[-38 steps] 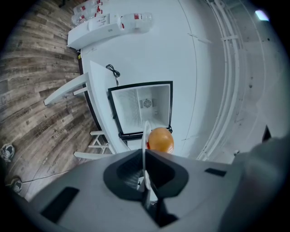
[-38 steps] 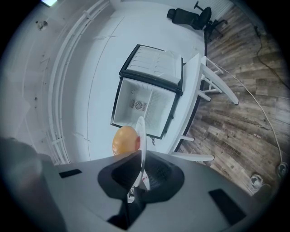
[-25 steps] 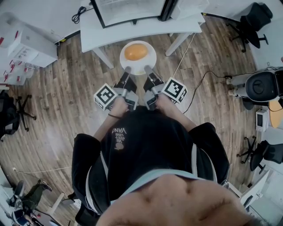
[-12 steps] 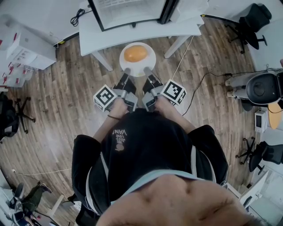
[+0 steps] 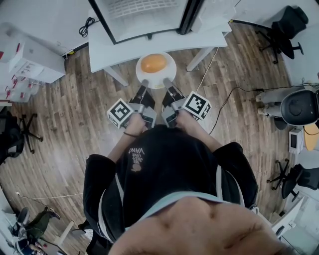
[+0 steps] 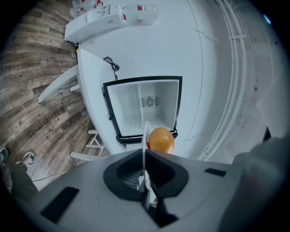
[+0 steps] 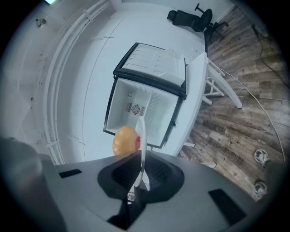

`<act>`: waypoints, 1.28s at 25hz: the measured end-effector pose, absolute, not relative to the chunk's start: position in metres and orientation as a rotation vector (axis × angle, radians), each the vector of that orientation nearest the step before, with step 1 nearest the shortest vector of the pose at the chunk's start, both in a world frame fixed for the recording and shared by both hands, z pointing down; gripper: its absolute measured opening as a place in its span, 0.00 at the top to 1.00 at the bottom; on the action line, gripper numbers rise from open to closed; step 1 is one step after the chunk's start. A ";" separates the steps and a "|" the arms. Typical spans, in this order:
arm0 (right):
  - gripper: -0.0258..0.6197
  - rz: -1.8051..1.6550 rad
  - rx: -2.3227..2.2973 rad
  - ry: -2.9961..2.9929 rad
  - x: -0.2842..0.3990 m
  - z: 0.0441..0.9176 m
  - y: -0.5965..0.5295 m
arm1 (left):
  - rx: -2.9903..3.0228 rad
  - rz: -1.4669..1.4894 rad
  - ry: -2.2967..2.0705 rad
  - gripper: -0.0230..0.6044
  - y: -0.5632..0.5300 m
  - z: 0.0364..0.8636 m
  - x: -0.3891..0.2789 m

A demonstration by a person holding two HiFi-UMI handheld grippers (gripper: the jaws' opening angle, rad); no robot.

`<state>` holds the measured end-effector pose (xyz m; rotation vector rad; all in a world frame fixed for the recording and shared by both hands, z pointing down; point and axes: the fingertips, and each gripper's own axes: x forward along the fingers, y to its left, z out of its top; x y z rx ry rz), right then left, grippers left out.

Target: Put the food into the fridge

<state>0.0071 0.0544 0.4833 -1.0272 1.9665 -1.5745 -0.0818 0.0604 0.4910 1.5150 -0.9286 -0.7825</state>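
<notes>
A: How do the two claws stand?

B: The left gripper [image 5: 143,83] is closed tight on the near rim of the round white plate [image 5: 167,74]. The rim passes edge-on between its jaws. The right gripper [image 5: 166,81] is closed in the same way on the same rim, just beside the left one. Together they hold the plate out in front of the person.

A: And where is the food?

B: The round orange piece of food [image 5: 153,63] lies on the plate, just beyond the tips of both grippers and between them. From the left gripper it shows to the right of the rim, from the right gripper to the left.

A: And the fridge?

B: The small white fridge with a black frame [image 5: 139,12] stands ahead of both grippers, farther than the plate, on a white table [image 5: 114,45]. The fridge door [image 7: 154,63] is open, on the right gripper's side. The plate is in front of the opening, outside the fridge, near the table's front edge. Under the grippers is a brown wooden floor [image 5: 65,109].
</notes>
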 end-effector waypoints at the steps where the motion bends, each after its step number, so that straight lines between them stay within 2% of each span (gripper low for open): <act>1: 0.93 -1.577 -1.026 1.968 0.008 0.483 0.050 | 1.511 -0.781 -0.935 0.92 0.057 0.492 -0.081; 32: 0.93 -1.630 -0.903 2.054 0.019 0.485 -0.038 | 1.488 -0.840 -1.046 0.92 -0.021 0.491 -0.069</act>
